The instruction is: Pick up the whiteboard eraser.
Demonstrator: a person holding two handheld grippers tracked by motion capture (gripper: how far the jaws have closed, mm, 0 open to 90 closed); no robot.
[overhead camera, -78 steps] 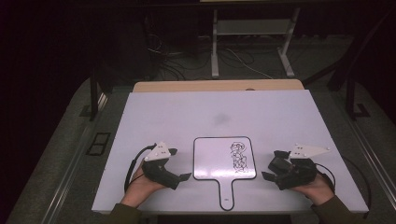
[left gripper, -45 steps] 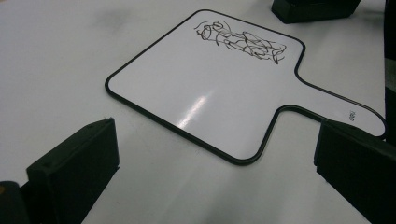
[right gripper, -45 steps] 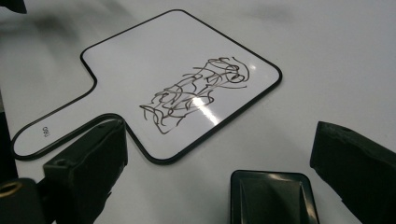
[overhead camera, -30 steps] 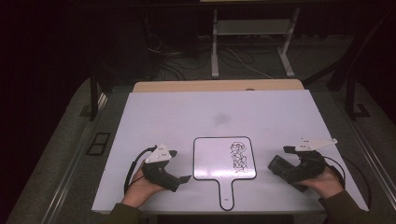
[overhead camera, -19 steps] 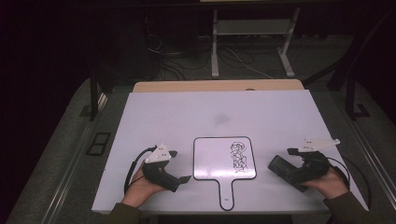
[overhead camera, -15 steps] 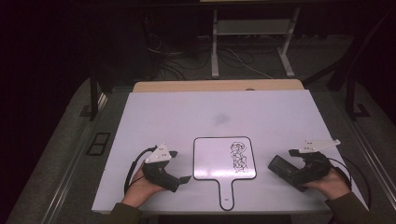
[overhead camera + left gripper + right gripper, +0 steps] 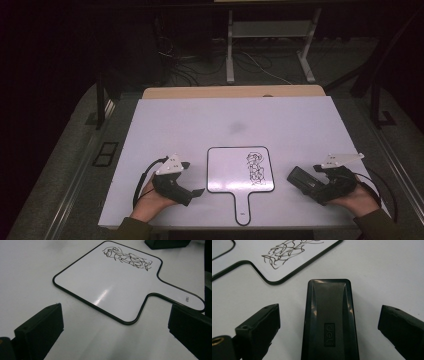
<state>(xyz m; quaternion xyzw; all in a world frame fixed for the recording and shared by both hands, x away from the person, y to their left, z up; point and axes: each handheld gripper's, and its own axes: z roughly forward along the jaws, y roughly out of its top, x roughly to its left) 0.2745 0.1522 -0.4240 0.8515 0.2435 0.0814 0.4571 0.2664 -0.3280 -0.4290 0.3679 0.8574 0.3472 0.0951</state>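
**Right gripper now straddles the eraser; left side unchanged**

The white table (image 7: 200, 125) lies as it did in the earlier pictures, with the handled whiteboard (image 7: 240, 170) flat near its 6 o'clock edge, handle toward the person, black scribble (image 7: 255, 167) on the board's 3 o'clock half.

The left gripper (image 7: 192, 187) rests on the table at the board's 9 o'clock side, where it was 2.6 s ago. In the left gripper view its jaws stand wide apart and empty, the board's corner ahead of them.

The right gripper (image 7: 312, 182) has shifted since then: its grey plate (image 7: 341, 159) has swung out toward 3 o'clock and the hand (image 7: 357, 200) sits slightly farther out. Its jaws are spread, one on each side of the black eraser (image 7: 329, 320), not touching it. The eraser lies flat on the table just beside the board's 3 o'clock edge.
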